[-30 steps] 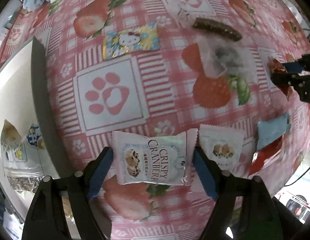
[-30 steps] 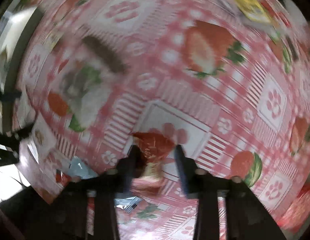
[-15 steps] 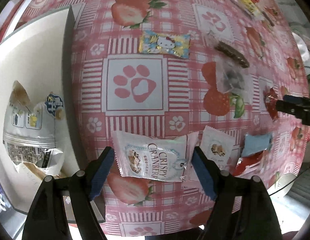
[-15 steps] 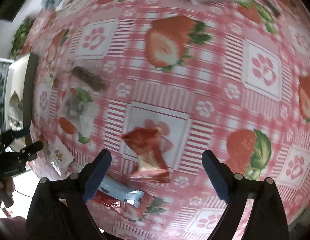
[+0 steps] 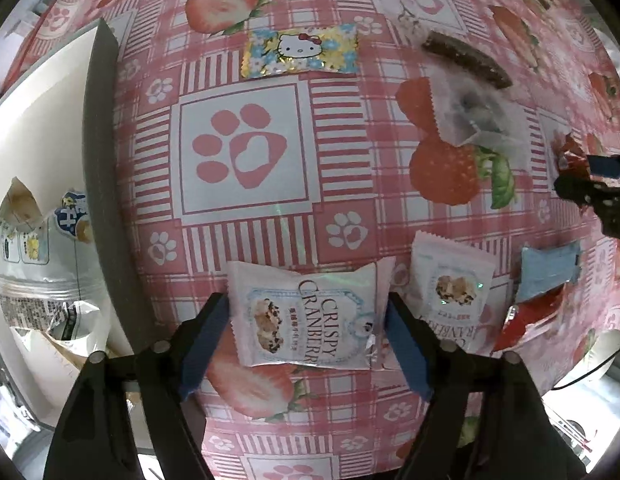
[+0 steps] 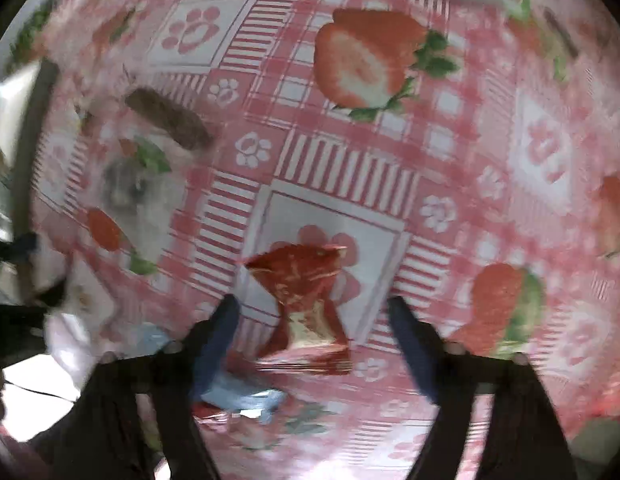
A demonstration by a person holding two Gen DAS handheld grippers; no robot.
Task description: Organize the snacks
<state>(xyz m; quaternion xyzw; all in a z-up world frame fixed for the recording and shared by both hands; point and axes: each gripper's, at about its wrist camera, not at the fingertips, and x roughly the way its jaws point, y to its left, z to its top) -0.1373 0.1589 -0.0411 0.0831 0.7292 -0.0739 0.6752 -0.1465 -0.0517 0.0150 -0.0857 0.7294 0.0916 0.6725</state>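
A white Crispy Cranberry packet [image 5: 306, 320] lies flat on the strawberry tablecloth. My left gripper [image 5: 305, 298] points down over it. Its jaws are closing, with a blue pad at each short edge of the packet, which is not crumpled. A crumpled red wrapper [image 6: 306, 304] lies on a paw-print square. My right gripper [image 6: 312, 300] straddles it, and its jaws are closing with a gap still showing on both sides. The right wrist view is blurred. In the left wrist view the right gripper [image 5: 590, 184] sits at the far right beside the red wrapper [image 5: 570, 152].
A white bin [image 5: 38, 120] at the left holds several snack bags. On the cloth lie a Hello Kitty packet [image 5: 300, 52], a brown bar [image 5: 466, 60], a clear packet [image 5: 474, 116], a second cranberry packet [image 5: 450, 288], a blue packet [image 5: 550, 268] and a red packet [image 5: 530, 320].
The left gripper rose, then came back down, its jaws narrower around the cranberry packet. The right gripper let go of the red wrapper, opened wide, then narrowed again around it.
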